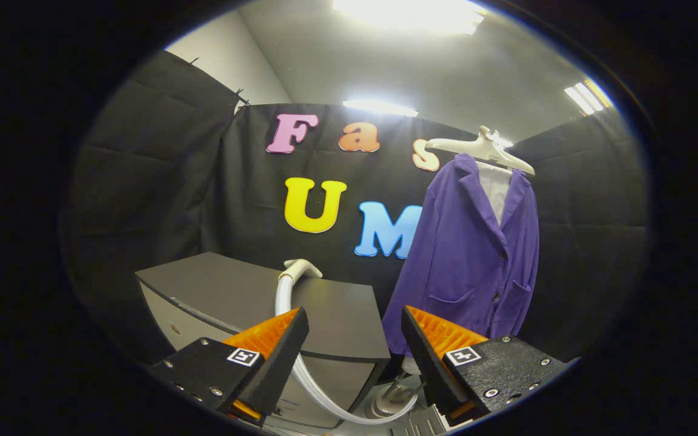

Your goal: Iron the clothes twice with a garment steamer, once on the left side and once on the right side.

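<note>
Jaws spread wide, gripping nothing, before a ribbed steamer hose (288,303) on a flat table (216,290) beside a soft purple jacket (470,260).

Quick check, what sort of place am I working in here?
Likely a cloth-walled recording booth set up for garment steaming: a purple jacket hangs on a white hanger, and a steamer head with its hose rests on a dark cabinet. The tool is open and empty.
</note>
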A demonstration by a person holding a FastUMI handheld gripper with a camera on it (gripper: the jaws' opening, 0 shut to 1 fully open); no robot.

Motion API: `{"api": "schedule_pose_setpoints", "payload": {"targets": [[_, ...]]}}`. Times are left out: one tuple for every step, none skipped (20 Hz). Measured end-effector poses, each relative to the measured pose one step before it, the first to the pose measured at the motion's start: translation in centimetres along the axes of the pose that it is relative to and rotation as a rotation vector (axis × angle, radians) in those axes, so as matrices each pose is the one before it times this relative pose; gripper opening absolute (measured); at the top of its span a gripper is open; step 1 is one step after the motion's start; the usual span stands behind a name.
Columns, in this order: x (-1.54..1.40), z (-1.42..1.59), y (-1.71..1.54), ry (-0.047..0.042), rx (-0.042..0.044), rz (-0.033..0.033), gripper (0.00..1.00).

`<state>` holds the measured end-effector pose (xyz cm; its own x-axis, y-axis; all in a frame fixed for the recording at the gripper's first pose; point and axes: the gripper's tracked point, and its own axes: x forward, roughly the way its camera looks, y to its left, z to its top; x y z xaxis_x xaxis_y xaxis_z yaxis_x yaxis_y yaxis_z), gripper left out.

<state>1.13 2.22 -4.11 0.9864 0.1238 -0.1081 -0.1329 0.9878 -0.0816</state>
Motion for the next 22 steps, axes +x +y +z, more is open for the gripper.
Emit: {"api": "schedule_pose_setpoints", "payload": {"targets": [[-0.038, 0.187, 0.228, 0.00848, -0.01202, 0.02859, 0.95], [0.032, 0.327, -0.346, 0.00651, -0.01707, 0.01158, 0.95], [-0.182, 0.443, -0.524, 0.00615, -0.01257, -0.00074, 0.95], [-0.193, 0.671, -0.228, -0.00434, -0.00153, 0.00677, 0.95], [-0.305, 0.85, 0.146, -0.01396, 0.00974, 0.02169, 0.95], [-0.235, 0.707, 0.542, -0.01488, 0.0108, 0.03171, 0.95], [-0.296, 0.725, 0.44, -0.01151, 0.00346, 0.03291, 0.95], [-0.29, 0.626, 0.087, -0.01182, -0.00197, 0.02395, 0.95], [-0.412, 0.884, 0.21, -0.01229, -0.00348, 0.01891, 0.95], [-0.146, 0.922, 0.337, -0.01476, -0.00072, 0.02064, 0.95], [-0.074, 0.982, 0.493, -0.00995, 0.00393, 0.01901, 0.95], [0.062, 0.628, 0.492, 0.00033, 0.01047, 0.01892, 0.95], [0.244, 0.753, 0.478, 0.00138, 0.01463, 0.01317, 0.95], [0.334, 0.843, 0.343, -0.00325, 0.01779, 0.01155, 0.95], [0.543, 0.711, 0.43, -0.0046, 0.01623, 0.01092, 0.95], [0.862, 0.42, 0.032, 0.00173, 0.01696, -0.00079, 0.95], [1.097, 0.093, 0.012, 0.0139, 0.01315, -0.0037, 0.95], [1.079, -0.151, 0.085, 0.01918, 0.01238, -0.00453, 0.95], [1.242, 0.064, 0.043, 0.0201, 0.01162, -0.00809, 0.95], [1.066, 0.063, -0.048, 0.02146, 0.01293, -0.00924, 0.95], [1.322, 0.293, -0.192, 0.01818, 0.01588, -0.01615, 0.95], [1.335, 0.077, -0.038, 0.02011, 0.01958, -0.01341, 0.95]]}}
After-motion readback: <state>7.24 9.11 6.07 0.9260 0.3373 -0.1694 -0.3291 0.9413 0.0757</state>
